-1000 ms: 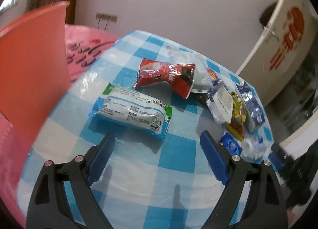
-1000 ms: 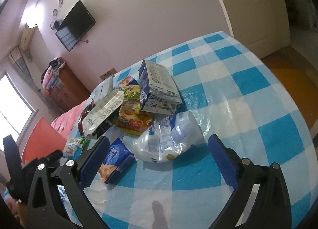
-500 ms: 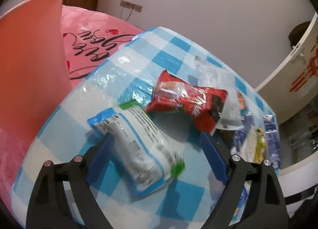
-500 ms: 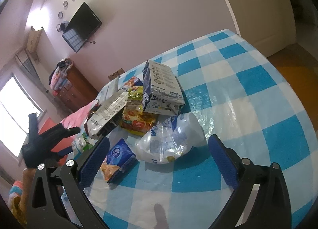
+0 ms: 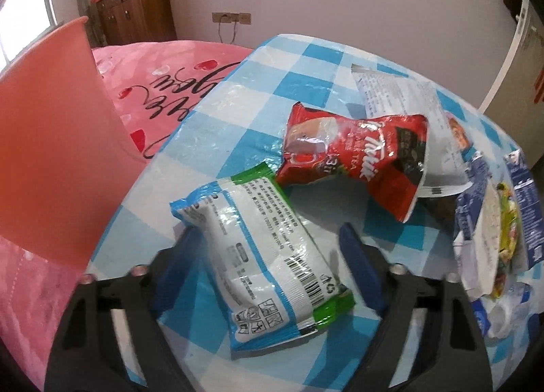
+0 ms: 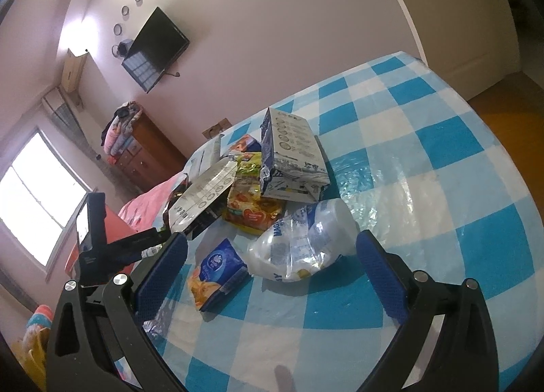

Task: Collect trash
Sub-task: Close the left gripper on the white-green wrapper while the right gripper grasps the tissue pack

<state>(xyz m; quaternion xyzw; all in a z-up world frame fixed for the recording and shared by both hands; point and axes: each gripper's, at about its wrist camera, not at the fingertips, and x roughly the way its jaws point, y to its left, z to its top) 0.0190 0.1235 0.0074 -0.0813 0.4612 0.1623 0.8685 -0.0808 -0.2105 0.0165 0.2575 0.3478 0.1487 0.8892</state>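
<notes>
A white, blue and green snack packet [image 5: 261, 249] lies on the blue checked tablecloth [image 5: 299, 62], between the fingers of my left gripper [image 5: 267, 232]. The jaws are closing around it, and a gap still shows beside the right finger [image 5: 360, 266]. Just beyond lie a red milk tea pouch [image 5: 353, 154] and a white wrapper [image 5: 391, 96]. My right gripper [image 6: 272, 239] stands open just short of a crushed clear plastic bottle [image 6: 299, 242]. A small blue packet [image 6: 217, 269], a yellow packet [image 6: 251, 208] and a blue-and-white carton [image 6: 292, 154] lie around the bottle.
An orange plastic panel [image 5: 44, 154] stands at the table's left edge, with a pink bedspread [image 5: 163, 79] behind it. More wrappers are heaped at the right [image 5: 486, 222]. My left gripper's body [image 6: 102, 246] shows at the left in the right wrist view. A door is far right.
My left gripper has moved in over the white packet, which now sits between its fingers, and the jaws have narrowed. The right gripper has barely shifted.
</notes>
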